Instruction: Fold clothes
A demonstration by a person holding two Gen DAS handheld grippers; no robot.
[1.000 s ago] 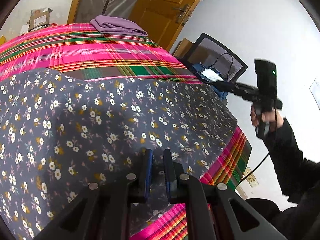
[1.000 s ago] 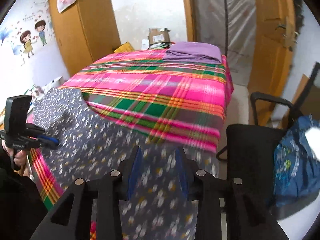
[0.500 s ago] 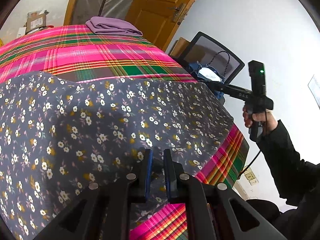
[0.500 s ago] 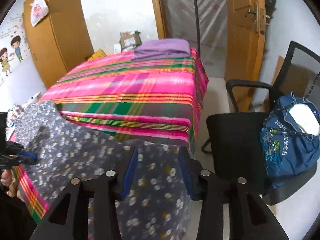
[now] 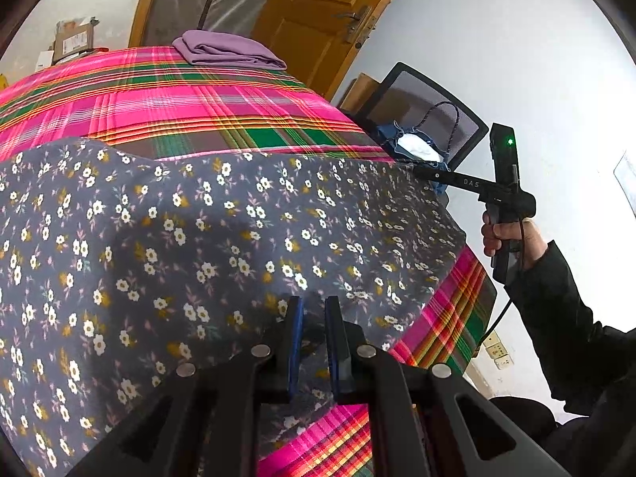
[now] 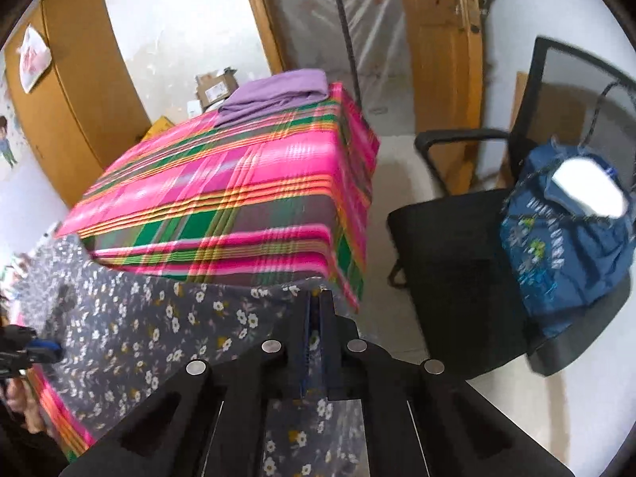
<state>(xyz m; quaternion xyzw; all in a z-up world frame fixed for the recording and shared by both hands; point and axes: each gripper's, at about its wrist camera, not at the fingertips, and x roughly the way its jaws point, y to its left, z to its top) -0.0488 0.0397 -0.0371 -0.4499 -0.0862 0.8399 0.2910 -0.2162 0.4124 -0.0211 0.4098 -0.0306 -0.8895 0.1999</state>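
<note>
Right tongs [image 6: 316,318] now pinching floral garment [image 5: 198,238] | left tongs [image 5: 314,318] pinching | stretched between

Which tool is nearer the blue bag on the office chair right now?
Right. The right tool grips the floral cloth at the bed corner beside the chair holding the blue bag; the left tool sits farther along the bed's near edge.
</note>
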